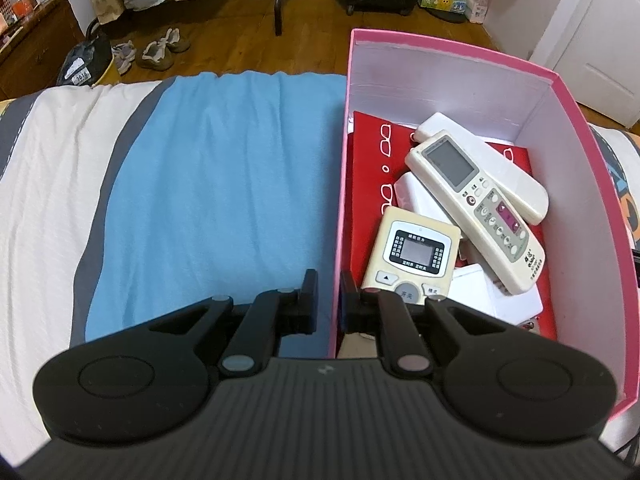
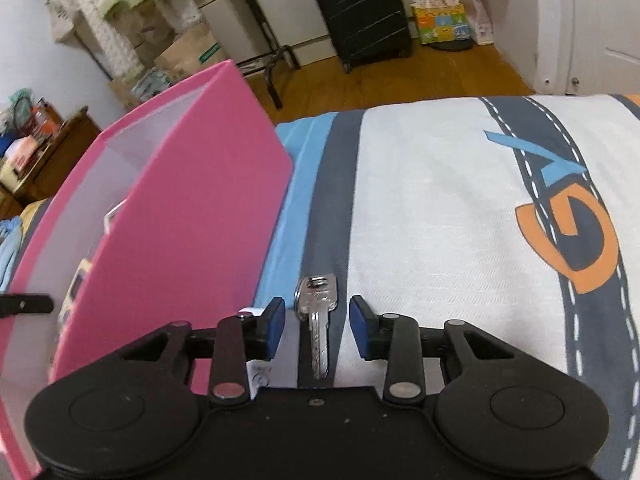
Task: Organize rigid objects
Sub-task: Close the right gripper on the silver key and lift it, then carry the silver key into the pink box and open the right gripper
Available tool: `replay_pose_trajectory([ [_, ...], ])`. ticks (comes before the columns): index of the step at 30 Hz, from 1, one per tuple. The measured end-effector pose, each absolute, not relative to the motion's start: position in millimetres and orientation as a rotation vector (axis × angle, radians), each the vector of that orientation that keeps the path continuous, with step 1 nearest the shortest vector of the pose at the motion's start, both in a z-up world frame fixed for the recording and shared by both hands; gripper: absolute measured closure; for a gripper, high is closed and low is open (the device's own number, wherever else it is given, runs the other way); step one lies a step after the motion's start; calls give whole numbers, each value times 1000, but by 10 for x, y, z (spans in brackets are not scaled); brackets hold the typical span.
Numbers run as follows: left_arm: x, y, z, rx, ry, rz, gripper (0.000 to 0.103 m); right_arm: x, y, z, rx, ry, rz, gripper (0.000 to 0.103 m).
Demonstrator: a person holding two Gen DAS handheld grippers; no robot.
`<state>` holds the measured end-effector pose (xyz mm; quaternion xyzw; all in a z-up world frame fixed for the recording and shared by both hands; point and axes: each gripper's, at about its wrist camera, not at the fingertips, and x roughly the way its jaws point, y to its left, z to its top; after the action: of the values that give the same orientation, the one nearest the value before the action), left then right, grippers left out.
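Note:
A pink box (image 1: 452,50) stands on the bed, white inside. In it lie a long white remote (image 1: 476,204), a cream remote with a small screen (image 1: 414,256), another white remote (image 1: 516,184) underneath, and a red card (image 1: 376,168). My left gripper (image 1: 329,300) is shut on the box's near left wall, one finger outside and one inside. In the right wrist view a silver key (image 2: 318,300) lies flat on the bedcover just right of the pink box (image 2: 192,184). My right gripper (image 2: 317,316) is open low over it, its blue pads on either side of the key head, not touching.
A blue towel (image 1: 224,184) covers the bed left of the box. The white cover with grey road stripes (image 2: 460,220) stretches to the right. Beyond the bed's far edge are wooden floor, shoes (image 1: 160,50), a black suitcase (image 2: 360,8) and paper bags.

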<state>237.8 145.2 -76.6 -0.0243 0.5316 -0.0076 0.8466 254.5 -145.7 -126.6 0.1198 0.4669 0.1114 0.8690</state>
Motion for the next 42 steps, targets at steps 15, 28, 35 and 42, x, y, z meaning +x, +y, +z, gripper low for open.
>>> replay_pose_trajectory([
  [15, 2373, 1423, -772, -38, 1130, -12, 91, 2295, -1550, -873, 238, 867, 222, 99],
  [28, 2373, 1448, -769, -57, 1142, -17, 94, 1903, -1673, -110, 274, 701, 250, 99],
  [35, 2342, 1394, -741, -14, 1120, -23, 96, 1699, -1604, 171, 279, 616, 323, 99],
  [42, 2316, 1368, -705, -10, 1102, -8, 96, 1769, -1402, 273, 280, 617, 473, 99],
])
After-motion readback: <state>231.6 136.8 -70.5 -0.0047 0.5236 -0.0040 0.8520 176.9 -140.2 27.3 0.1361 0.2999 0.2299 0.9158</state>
